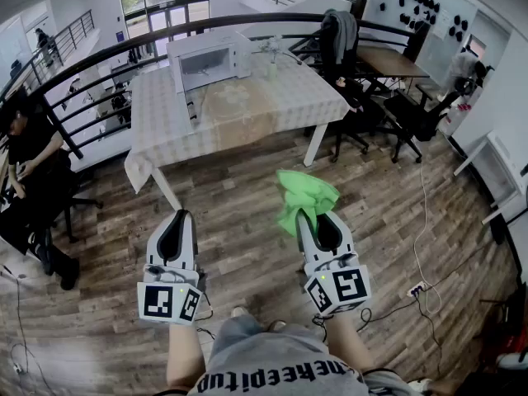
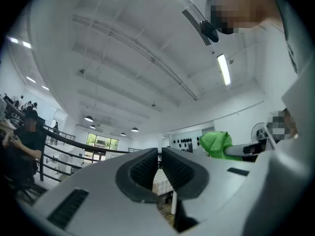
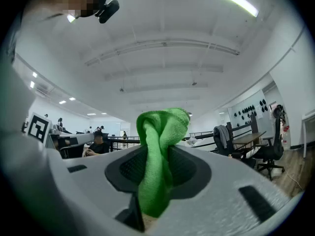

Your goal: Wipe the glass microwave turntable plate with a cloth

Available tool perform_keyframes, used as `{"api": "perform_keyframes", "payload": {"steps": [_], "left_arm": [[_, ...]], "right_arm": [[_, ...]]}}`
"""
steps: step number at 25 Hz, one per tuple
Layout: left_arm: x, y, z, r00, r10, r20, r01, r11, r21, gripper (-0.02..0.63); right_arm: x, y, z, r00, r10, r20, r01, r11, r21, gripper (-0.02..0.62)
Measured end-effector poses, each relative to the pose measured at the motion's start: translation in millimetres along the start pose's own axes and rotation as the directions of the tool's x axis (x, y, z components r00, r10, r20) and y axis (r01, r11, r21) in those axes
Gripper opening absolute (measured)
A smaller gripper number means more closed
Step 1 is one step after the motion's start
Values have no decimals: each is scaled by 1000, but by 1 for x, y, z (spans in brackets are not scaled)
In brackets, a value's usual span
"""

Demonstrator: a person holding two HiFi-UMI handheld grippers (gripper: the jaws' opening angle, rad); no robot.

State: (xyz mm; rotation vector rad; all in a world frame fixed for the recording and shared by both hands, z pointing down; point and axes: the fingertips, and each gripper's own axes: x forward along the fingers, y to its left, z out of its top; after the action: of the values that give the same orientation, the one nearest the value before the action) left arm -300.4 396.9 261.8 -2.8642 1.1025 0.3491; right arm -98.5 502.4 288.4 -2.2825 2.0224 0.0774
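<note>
One white box-shaped microwave (image 1: 209,58), upper centre; one crumpled green cloth (image 1: 304,198); two white handheld grippers: left gripper (image 1: 176,217), right gripper (image 1: 317,221); one cloth-covered surface (image 1: 318,97).

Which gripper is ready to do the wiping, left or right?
Right. The right gripper has its jaws clamped on the green cloth; the left gripper is shut and empty. Both are well back from the table.

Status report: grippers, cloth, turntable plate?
Left gripper shut, empty. Right gripper shut on green cloth. Microwave on table ahead; plate not visible.

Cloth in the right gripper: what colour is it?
Bright green; the cloth shows best in the right gripper view.
</note>
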Motion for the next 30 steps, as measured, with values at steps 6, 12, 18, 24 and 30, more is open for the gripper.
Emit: {"api": "perform_keyframes", "payload": {"steps": [6, 12, 18, 24, 30], "left_arm": [[1, 4, 0, 1000, 2, 8, -2, 1000, 1, 25], [6, 10, -1, 1000, -6, 10, 6, 1000, 6, 25], [20, 32, -4, 1000, -11, 19, 10, 1000, 22, 25], [30, 62, -7, 999, -12, 32, 12, 1000, 19, 25], [49, 76, -21, 999, -26, 21, 25, 1000, 9, 26]], "right_arm": [[2, 0, -2, 1000, -4, 2, 4, 1000, 3, 118], [9, 3, -3, 1000, -12, 5, 12, 1000, 9, 118], [34, 7, -7, 1000, -14, 17, 13, 998, 54, 120], [62, 26, -8, 1000, -4, 29, 3, 999, 36, 121], [85, 23, -17, 999, -18, 33, 16, 998, 63, 121]]}}
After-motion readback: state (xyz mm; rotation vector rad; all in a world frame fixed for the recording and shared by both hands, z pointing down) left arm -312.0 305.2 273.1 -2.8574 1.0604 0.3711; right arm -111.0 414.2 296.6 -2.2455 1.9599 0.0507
